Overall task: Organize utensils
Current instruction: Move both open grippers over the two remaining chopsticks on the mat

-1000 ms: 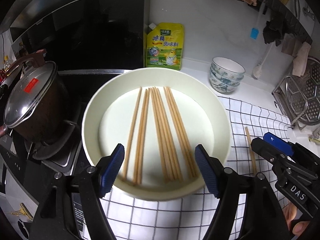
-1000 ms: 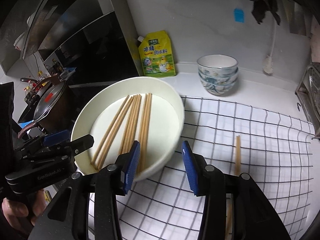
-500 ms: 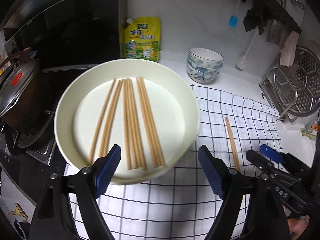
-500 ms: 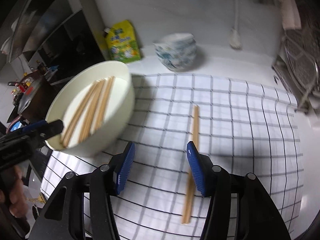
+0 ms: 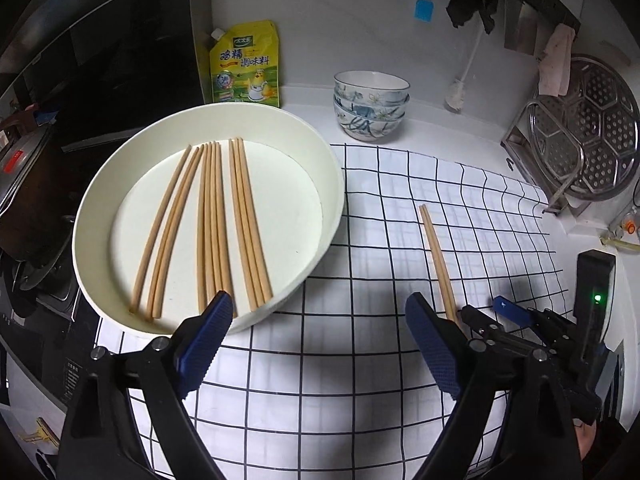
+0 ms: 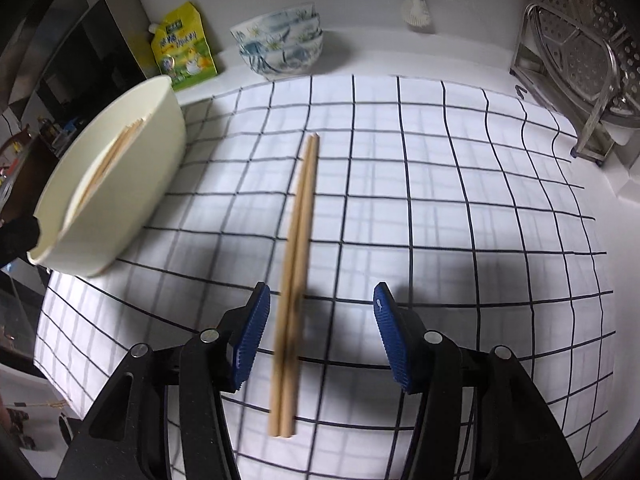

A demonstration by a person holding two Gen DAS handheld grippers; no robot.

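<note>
The left wrist camera looks down past its own fingers at the white basin [image 5: 334,216] from close above; the right wrist camera sits lower, facing the wall; both catch the checked cloth [image 5: 400,240] and loose chopsticks [image 6: 298,240].

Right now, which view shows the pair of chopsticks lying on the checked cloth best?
The right wrist view: the chopstick pair lies full length mid-frame, running between the open right claw, though slightly blurred. The left wrist view shows the pair smaller, off to the right, its near end hidden behind the claws.
</note>
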